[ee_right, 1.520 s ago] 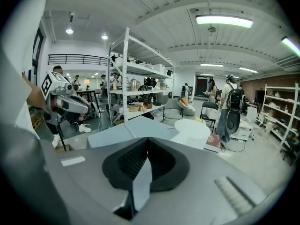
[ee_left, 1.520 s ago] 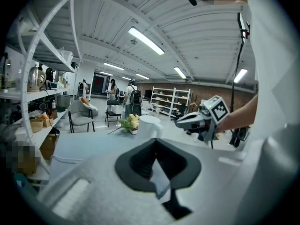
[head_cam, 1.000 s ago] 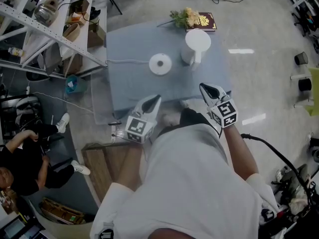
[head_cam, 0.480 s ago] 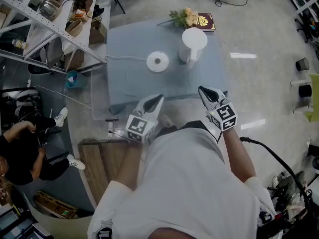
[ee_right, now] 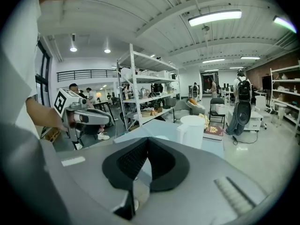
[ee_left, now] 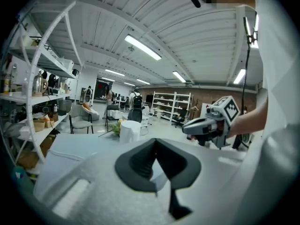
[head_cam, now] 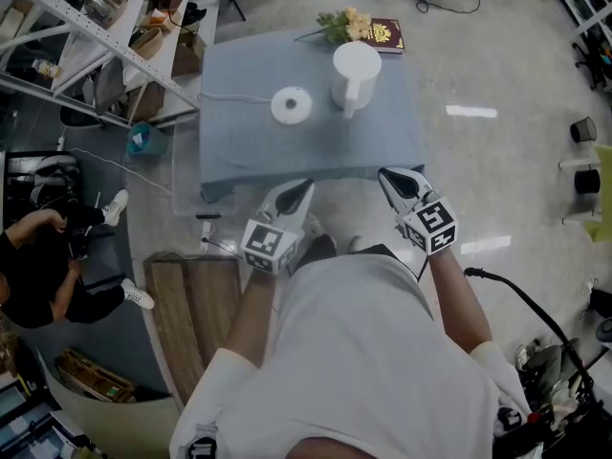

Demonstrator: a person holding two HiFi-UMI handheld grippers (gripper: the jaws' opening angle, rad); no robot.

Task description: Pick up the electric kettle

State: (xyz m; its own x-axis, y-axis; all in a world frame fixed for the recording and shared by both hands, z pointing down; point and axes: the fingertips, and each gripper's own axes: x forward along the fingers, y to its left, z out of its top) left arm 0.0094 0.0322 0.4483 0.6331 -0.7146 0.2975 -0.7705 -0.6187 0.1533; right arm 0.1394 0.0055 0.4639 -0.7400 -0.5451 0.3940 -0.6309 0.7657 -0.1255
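The white electric kettle [head_cam: 356, 73] stands upright on a table draped in blue-grey cloth [head_cam: 249, 146], with its round white base [head_cam: 292, 104] to its left and apart from it. The kettle [ee_left: 130, 131] shows ahead in the left gripper view, and the kettle [ee_right: 192, 131] and base [ee_right: 161, 137] in the right gripper view. My left gripper [head_cam: 303, 185] and right gripper [head_cam: 385, 174] hover side by side at the table's near edge, well short of the kettle. Both are shut and empty, left gripper [ee_left: 155, 141], right gripper [ee_right: 147, 139].
Flowers [head_cam: 344, 25] and a dark red book [head_cam: 381, 34] lie at the table's far edge. A white cord [head_cam: 229, 97] runs left from the base. Metal shelving [head_cam: 86, 27] stands to the left, a wooden pallet [head_cam: 196, 299] near my feet, a seated person [head_cam: 38, 275] at far left.
In the head view the table and kettle have shifted up and a little left. Both grippers keep their spot in the picture and stay shut; my feet now show further from the table.
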